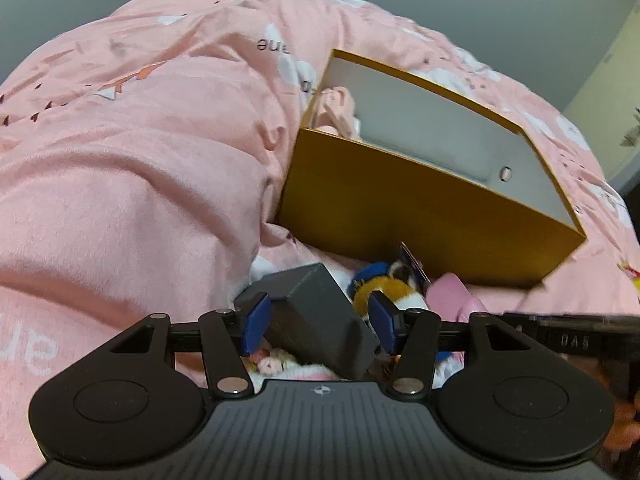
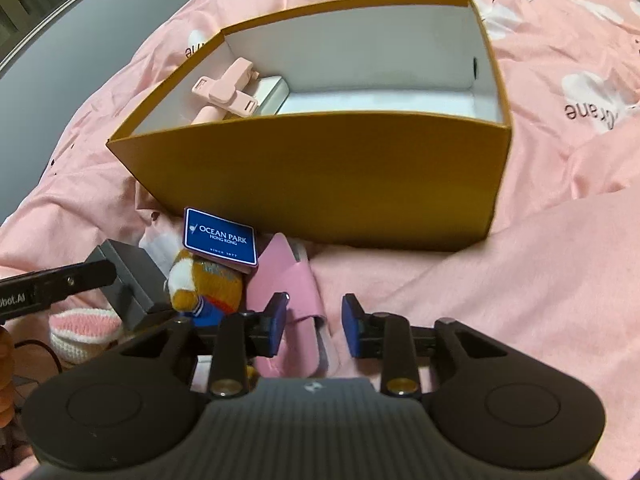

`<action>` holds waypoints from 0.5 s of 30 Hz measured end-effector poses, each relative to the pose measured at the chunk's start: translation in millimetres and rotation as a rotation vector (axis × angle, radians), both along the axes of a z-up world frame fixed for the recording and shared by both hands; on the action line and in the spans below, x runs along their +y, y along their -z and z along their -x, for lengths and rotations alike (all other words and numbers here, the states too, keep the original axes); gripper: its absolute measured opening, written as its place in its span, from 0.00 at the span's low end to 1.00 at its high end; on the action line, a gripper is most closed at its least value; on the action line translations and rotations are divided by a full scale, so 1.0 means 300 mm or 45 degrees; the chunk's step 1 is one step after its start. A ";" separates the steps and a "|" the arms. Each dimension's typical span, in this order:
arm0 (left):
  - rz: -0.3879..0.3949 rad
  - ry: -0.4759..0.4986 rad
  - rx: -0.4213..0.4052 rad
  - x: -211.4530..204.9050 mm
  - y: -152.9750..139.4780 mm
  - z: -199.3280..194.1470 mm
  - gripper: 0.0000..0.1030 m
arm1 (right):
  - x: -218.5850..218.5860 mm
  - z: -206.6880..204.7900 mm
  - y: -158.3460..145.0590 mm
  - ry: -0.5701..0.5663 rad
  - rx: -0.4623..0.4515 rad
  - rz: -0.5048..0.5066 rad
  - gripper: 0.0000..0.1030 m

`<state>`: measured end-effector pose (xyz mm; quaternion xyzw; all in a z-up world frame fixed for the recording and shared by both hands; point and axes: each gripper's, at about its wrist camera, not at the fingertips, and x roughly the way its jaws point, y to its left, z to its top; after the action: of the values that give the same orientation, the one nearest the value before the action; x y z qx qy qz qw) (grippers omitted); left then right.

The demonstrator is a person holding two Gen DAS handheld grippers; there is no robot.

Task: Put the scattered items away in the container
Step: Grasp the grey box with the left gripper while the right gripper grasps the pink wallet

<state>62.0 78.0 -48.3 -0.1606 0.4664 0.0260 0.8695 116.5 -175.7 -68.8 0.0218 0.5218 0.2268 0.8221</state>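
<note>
Grey box sits between our left gripper's blue pads, which bracket its sides; whether they press it firmly we cannot tell. Our right gripper hangs with its jaws apart over the pink case, holding nothing. Both lie on the pink duvet just in front of the yellow container, beside the plush toy. We judge the step needs a square, full squeeze on the box, then a lift clearing the near wall.
</note>
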 end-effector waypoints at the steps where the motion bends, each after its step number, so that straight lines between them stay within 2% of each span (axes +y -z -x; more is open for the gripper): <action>1: -0.008 -0.005 0.006 -0.003 0.003 -0.011 0.62 | 0.007 -0.005 0.006 -0.005 0.000 0.004 0.33; 4: -0.020 -0.013 0.031 -0.014 0.016 -0.040 0.62 | 0.018 -0.014 0.027 -0.014 0.003 0.008 0.33; 7: -0.003 0.022 0.003 -0.023 0.021 -0.056 0.62 | 0.025 -0.020 0.048 -0.012 0.024 -0.001 0.33; 11: 0.226 0.120 -0.057 -0.002 0.029 -0.063 0.60 | 0.021 -0.014 0.055 -0.009 0.028 -0.016 0.33; 12: 0.240 0.110 -0.064 0.006 0.026 -0.061 0.60 | 0.020 -0.015 0.056 -0.006 0.031 -0.019 0.33; 15: 0.202 0.067 -0.070 0.032 0.008 -0.043 0.60 | 0.016 -0.013 0.055 0.004 0.034 -0.026 0.33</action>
<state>74.7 87.5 -50.8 -0.2174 0.4468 -0.0385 0.8669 120.4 -170.9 -85.2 0.0340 0.5305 0.2306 0.8150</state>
